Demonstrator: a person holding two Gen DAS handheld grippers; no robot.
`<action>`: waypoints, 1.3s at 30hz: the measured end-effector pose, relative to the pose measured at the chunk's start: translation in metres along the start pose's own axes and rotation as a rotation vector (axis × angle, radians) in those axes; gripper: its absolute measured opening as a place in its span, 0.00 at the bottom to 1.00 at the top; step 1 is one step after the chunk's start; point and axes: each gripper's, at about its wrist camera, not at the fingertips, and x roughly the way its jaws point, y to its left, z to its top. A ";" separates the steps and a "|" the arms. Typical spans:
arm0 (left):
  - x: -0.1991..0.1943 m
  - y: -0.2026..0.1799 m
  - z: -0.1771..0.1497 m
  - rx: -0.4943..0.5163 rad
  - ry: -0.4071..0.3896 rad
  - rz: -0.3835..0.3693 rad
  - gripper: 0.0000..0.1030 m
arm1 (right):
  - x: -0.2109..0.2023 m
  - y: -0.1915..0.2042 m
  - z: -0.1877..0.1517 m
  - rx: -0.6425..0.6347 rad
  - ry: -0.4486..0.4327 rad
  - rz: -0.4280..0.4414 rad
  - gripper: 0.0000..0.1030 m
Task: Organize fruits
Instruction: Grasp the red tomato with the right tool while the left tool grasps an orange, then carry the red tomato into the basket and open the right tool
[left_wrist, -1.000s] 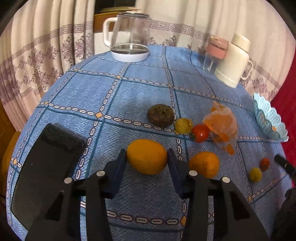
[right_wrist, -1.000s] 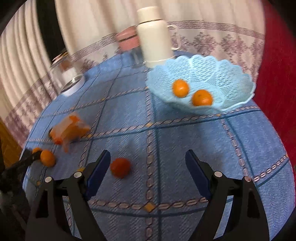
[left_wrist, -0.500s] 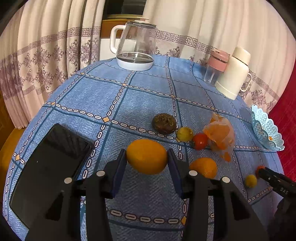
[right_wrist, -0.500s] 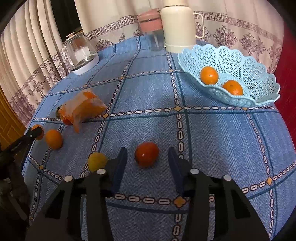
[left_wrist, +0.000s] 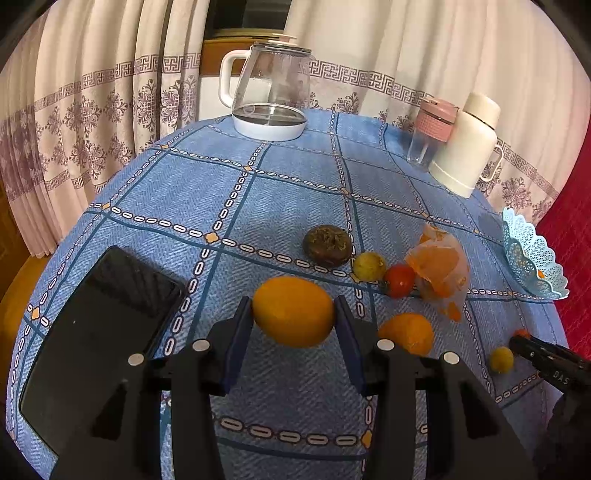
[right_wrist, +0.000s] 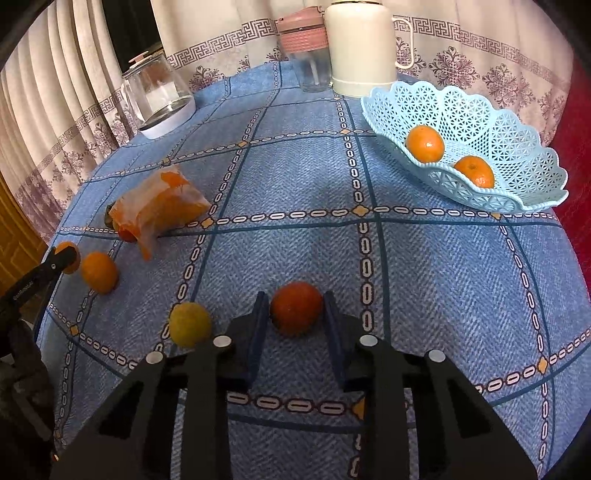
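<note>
My right hand-held gripper (right_wrist: 295, 314) clamps a small reddish-orange fruit (right_wrist: 296, 307) on the counter (right_wrist: 424, 277); my left hand-held gripper (left_wrist: 293, 321) grips a large orange (left_wrist: 293, 311). Both look round, light and bruisable, so I pinch across their middles.

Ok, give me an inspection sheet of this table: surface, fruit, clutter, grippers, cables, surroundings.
Surface: blue checked tablecloth, flat.
Job's things: light blue lattice plastic basket holds two oranges; loose fruit on the cloth includes a yellow-green round fruit.
Clutter: glass kettle, cream flask, pink-lidded cup, black phone, orange plastic bag.
Grippers: left hand-held gripper shut on large yellow-orange fruit; right hand-held gripper shut on red-orange round fruit.
Cables: nothing seen.
Surroundings: patterned cream curtains.
</note>
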 end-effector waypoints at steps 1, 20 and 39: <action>0.000 0.000 0.000 0.000 0.000 0.000 0.44 | 0.000 0.000 0.000 -0.001 0.000 -0.001 0.28; 0.001 0.000 0.000 -0.001 0.002 -0.001 0.44 | -0.005 0.008 0.003 -0.034 -0.023 -0.022 0.28; 0.001 0.001 0.000 -0.002 0.003 -0.001 0.44 | -0.024 -0.008 0.012 0.003 -0.083 -0.053 0.28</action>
